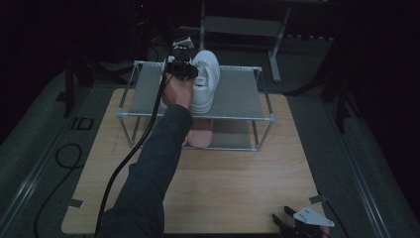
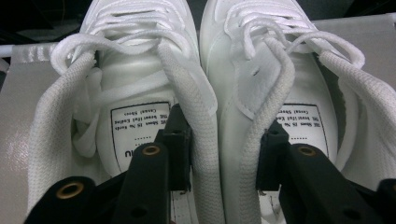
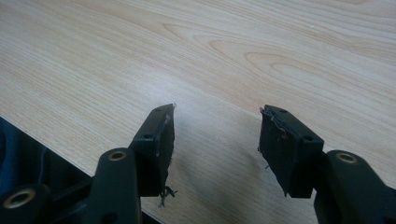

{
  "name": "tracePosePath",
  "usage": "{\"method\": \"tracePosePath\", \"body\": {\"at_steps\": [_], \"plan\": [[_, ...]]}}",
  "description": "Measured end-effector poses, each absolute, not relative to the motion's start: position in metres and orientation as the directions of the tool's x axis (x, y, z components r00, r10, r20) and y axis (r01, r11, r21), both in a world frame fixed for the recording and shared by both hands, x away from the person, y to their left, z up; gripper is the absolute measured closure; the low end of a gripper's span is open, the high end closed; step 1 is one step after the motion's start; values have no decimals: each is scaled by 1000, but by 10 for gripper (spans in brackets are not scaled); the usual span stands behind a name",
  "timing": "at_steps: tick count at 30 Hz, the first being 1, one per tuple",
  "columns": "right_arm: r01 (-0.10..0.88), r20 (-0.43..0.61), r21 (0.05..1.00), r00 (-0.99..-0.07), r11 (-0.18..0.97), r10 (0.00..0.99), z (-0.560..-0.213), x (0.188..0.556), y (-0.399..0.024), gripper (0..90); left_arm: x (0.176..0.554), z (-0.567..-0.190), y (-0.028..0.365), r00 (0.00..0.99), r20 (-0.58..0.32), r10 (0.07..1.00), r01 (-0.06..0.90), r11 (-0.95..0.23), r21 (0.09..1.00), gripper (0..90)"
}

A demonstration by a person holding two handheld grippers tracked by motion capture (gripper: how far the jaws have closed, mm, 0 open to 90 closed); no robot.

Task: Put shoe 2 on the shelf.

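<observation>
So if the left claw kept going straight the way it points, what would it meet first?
Probably the inner collars of the two white sneakers, pressed side by side between its jaws; the left claw has one jaw inside each shoe, and depth is hard to judge.

The high view looks forward and down from the near side onto the wooden table point(image 1: 237, 183) and shoe rack point(image 1: 242, 94). The left gripper view sits close behind the white shoes point(image 2: 201, 84), shared with the high view; the right gripper view faces the table close up.
</observation>
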State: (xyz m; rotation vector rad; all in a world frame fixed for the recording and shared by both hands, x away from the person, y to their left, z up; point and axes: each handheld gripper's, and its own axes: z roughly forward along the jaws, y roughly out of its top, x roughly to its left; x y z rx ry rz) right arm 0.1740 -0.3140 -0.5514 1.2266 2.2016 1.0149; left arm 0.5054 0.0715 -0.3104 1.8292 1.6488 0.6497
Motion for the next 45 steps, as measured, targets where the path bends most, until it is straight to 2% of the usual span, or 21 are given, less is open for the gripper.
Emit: {"method": "tracePosePath", "body": {"at_steps": [6,13,45], "plan": [[546,-12,763,-522,346,853,-551,174,-314,444,506,-311,76,129,-30,991,705,-71,705,556],[546,-13,762,-524,347,852,-552,174,-313,442,504,-312,79,149,-36,988,698,-79,711,508],[549,-12,758,-527,351,850,-552,175,-313,437,487,-297,90,297,3,955,641,-202,740,489]]}}
